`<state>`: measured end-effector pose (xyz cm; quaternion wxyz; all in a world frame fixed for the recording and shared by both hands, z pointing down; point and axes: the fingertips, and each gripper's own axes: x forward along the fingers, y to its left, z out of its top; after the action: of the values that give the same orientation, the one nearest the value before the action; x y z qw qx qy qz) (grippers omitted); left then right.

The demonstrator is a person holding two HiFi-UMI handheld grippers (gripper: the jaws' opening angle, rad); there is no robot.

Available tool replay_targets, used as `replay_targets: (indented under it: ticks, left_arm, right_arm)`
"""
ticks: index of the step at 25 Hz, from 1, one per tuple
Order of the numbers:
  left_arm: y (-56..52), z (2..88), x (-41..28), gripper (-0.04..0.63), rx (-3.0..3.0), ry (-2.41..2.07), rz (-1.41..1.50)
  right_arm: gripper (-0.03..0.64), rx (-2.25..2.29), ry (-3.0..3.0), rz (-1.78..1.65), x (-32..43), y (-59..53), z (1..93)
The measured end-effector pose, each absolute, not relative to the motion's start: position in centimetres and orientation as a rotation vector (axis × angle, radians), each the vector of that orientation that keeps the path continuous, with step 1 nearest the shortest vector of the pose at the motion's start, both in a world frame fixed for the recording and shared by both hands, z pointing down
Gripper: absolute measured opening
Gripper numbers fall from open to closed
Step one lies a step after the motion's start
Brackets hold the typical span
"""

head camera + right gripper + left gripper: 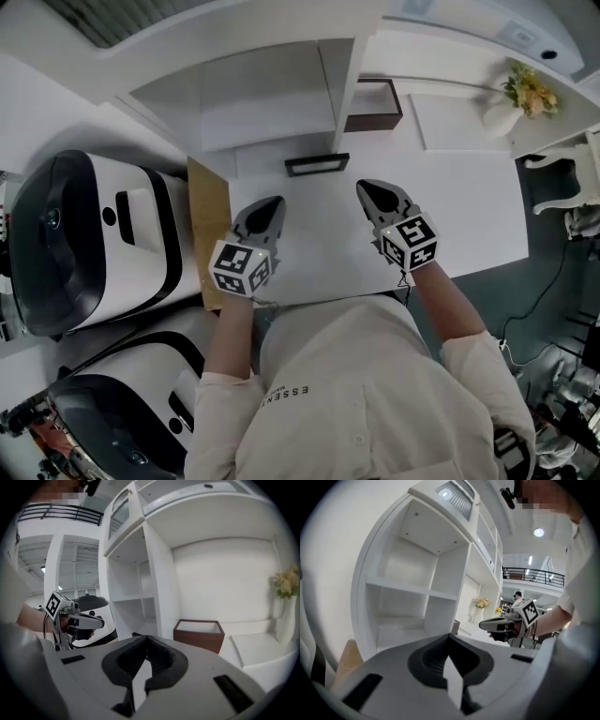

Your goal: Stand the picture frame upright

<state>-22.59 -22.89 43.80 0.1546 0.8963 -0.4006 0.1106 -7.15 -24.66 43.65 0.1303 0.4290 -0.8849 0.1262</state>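
Note:
A small black picture frame (317,165) sits on the white table (469,216) just in front of the shelf unit. It shows as a narrow dark rectangle, and I cannot tell whether it stands or lies flat. My left gripper (272,202) hovers over the table a little nearer than the frame and to its left, jaws shut with nothing in them (450,636). My right gripper (367,187) hovers to the frame's right, also shut and empty (146,639). Each gripper view shows the other gripper: the right gripper (497,624) and the left gripper (93,618).
A white shelf unit (272,94) stands behind the frame. A brown wooden box (373,105) sits beside it, and a vase of flowers (520,94) at the far right. A cardboard sheet (208,225) and two white-and-black machines (84,239) lie left. A chair (561,183) stands right.

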Motion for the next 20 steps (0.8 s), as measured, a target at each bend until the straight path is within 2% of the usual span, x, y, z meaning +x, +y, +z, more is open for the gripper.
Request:
replay_targets:
  ticks: [20]
  left_arm:
    - [-17.6, 37.0, -21.6, 0.002, 2.818, -1.159, 0.261]
  right_arm:
    - [0.014, 1.216, -2.72, 0.125, -7.9, -19.7, 37.0]
